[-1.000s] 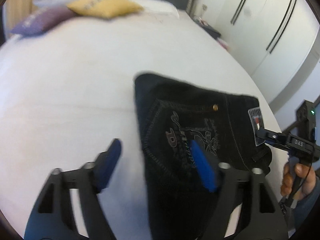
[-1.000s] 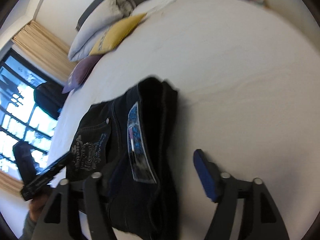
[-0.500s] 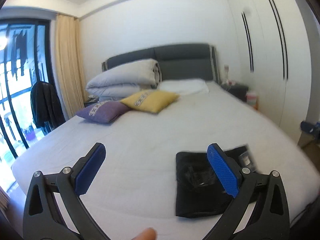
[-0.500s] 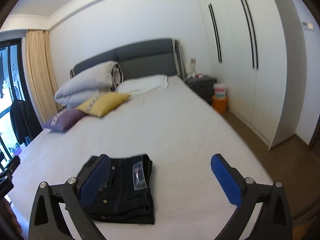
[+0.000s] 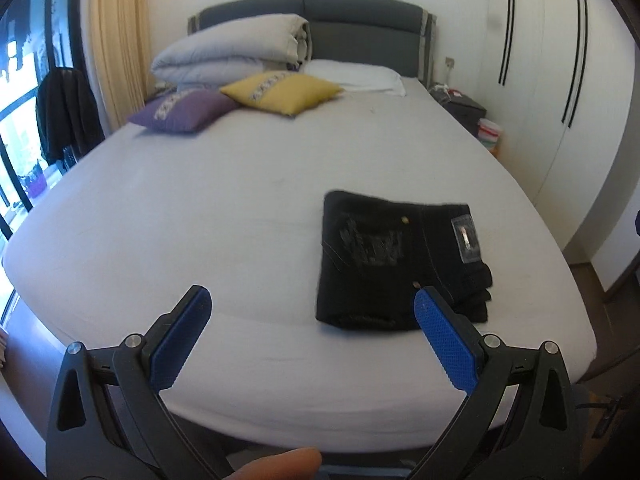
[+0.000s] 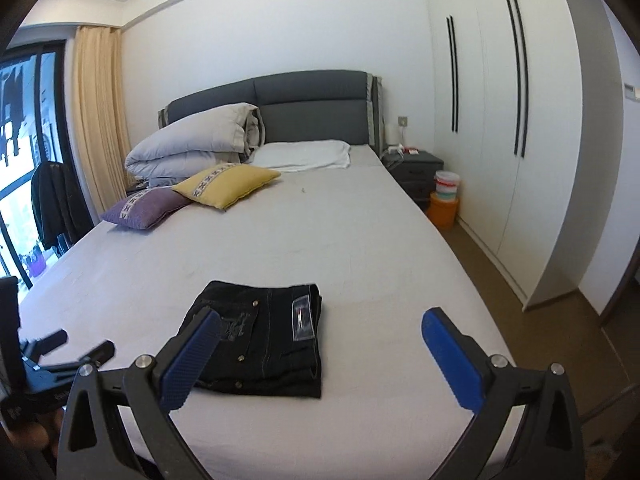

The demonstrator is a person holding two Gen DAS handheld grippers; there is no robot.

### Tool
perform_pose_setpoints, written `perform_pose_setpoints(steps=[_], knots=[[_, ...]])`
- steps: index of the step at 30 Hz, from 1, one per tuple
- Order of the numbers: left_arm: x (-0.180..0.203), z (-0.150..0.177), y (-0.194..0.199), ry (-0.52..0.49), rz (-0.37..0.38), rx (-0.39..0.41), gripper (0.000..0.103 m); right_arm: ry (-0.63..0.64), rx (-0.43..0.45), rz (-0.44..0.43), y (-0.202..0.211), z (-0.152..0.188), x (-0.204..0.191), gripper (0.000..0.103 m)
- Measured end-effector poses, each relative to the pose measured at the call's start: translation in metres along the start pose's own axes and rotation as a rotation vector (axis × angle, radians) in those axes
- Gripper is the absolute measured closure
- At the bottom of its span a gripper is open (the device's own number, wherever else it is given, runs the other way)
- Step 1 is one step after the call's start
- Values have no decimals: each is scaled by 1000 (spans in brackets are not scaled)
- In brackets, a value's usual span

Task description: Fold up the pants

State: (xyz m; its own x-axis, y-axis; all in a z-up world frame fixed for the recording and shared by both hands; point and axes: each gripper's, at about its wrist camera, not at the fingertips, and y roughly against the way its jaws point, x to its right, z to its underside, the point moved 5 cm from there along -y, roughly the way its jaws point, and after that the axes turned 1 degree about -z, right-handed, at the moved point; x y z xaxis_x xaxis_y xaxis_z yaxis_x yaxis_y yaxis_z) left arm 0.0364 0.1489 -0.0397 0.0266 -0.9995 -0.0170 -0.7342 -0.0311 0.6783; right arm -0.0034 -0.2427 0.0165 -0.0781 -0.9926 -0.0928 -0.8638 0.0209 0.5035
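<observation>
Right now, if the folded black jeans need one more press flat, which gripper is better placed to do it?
Probably right. In the right wrist view the right gripper is open with the folded black jeans close ahead. From the left gripper, also open, they lie farther ahead, off to the right on the bed.

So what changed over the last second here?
Both grippers, left and right, pulled back and up from close over the pants to a wide view of the bed. Both were open and empty throughout. The pants stayed folded in place.

folded pants [image 5: 394, 262] on bed [image 5: 200, 216]
</observation>
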Motion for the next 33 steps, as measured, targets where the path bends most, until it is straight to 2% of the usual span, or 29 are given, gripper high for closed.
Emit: perform_pose_setpoints(steps=[12,33], knots=[[30,19,-36,-30,0,-71,0,21,-138,29,-25,31,-11,0],[31,22,-59,-26,-9,-112,0,56,-202,-2,-40,47,-31,0]])
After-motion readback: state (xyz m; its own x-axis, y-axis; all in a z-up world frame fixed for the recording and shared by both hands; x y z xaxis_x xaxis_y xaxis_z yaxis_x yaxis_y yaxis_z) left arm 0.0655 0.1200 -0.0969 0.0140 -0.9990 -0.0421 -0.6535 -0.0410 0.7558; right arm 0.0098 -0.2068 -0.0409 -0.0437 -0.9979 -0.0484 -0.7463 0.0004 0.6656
